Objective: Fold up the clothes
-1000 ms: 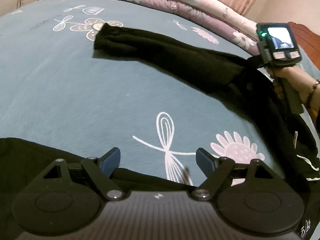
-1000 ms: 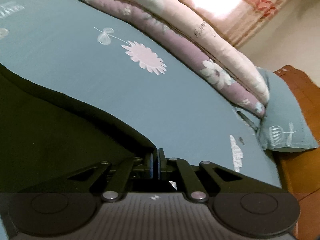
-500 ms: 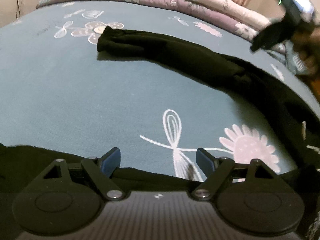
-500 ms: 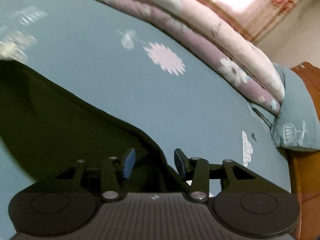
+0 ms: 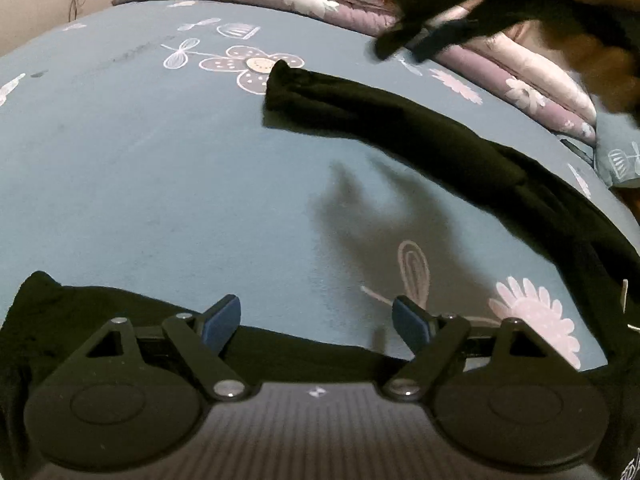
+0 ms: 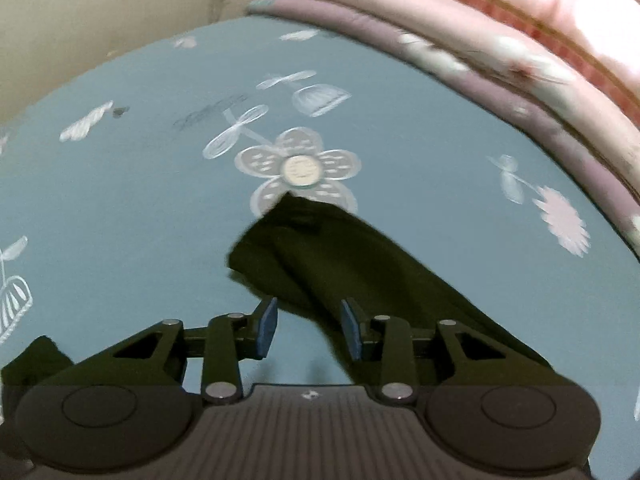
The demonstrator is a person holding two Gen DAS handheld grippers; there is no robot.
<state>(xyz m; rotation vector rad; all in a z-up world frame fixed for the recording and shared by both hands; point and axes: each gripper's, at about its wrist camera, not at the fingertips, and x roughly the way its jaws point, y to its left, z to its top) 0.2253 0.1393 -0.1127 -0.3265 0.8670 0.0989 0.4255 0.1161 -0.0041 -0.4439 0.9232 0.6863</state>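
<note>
A black garment lies on the blue flowered bed sheet [image 5: 160,168]. One long sleeve [image 5: 400,120] runs from its cuff [image 5: 284,80] down to the right, and the body's edge [image 5: 300,348] lies under my left gripper [image 5: 316,320], which stands open above that edge, gripping nothing. My right gripper [image 5: 404,50] hovers blurred at the top right, a hand behind it. In the right wrist view the right gripper [image 6: 309,326] hangs over the sleeve [image 6: 340,264] just behind the cuff [image 6: 288,224]. Its jaws are closing, with the sleeve's edge showing between the pads, which do not press on it.
Folded pink and purple quilts [image 5: 340,4] [image 6: 500,64] lie along the far side of the bed. A blue pillow [image 5: 616,152] sits at the right edge. A pale wall [image 6: 100,8] stands behind the bed's far left corner.
My right gripper let go of the garment's edge, opened, and swung up and leftwards to the sleeve's cuff end. The left gripper stayed open and shifted slightly.
</note>
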